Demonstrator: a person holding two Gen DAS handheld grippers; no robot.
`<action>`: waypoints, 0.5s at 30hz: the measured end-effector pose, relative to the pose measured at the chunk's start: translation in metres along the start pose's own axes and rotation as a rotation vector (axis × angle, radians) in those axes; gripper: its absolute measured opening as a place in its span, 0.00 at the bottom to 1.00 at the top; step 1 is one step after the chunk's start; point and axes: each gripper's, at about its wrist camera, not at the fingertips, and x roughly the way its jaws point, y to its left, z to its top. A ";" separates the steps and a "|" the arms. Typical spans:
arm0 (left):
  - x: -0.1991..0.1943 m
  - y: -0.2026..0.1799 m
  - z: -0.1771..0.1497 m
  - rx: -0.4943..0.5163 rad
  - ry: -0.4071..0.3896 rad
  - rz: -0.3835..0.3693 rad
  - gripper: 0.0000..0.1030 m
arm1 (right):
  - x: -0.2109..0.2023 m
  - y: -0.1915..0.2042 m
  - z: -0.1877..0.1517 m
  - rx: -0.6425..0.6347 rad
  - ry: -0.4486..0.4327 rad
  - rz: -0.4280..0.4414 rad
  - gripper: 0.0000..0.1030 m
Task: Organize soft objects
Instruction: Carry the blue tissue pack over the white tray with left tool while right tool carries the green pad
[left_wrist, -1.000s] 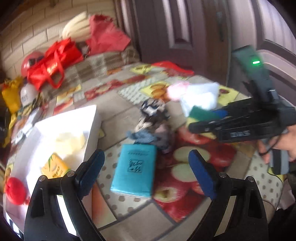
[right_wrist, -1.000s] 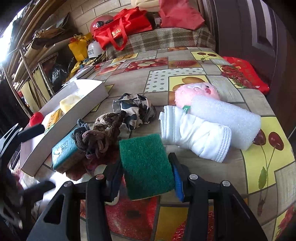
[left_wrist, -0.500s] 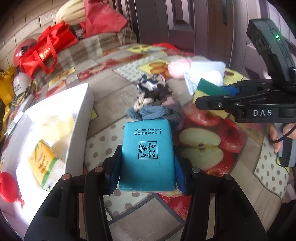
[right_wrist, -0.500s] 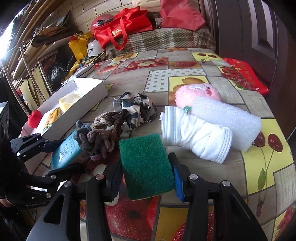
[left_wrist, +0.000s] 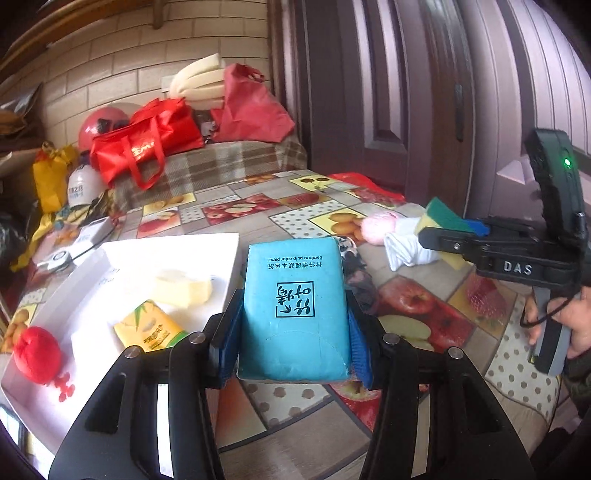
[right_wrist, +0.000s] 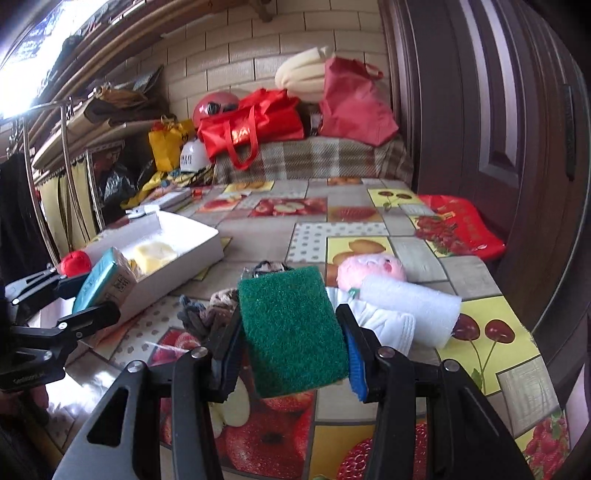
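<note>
Teal against the blue pads, the tissue pack (left_wrist: 295, 310) sat clamped in my left gripper (left_wrist: 291, 332), its long axis running straight out along the fingers and lifted off the tabletop (left_wrist: 424, 332). I judged the white box (left_wrist: 166, 254) to be the goal; it lay just to the left of the pack, with its near wall beside the left finger, so that arm was plainly the nearer one. My right gripper (right_wrist: 291, 354) was closed on the green scouring sponge (right_wrist: 291, 328), farther off over the cloth pile.

Blue tissue pack (left_wrist: 295, 306) between left claw (left_wrist: 293, 345) fingers
</note>
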 end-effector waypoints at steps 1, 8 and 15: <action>-0.001 0.003 0.001 -0.012 -0.006 0.003 0.48 | -0.001 0.003 0.001 0.001 -0.011 0.004 0.46; -0.015 0.028 -0.003 -0.049 -0.062 0.062 0.48 | 0.001 0.036 0.002 -0.037 -0.038 0.032 0.46; -0.051 0.075 -0.014 -0.082 -0.157 0.215 0.48 | 0.006 0.068 0.002 -0.060 -0.046 0.088 0.46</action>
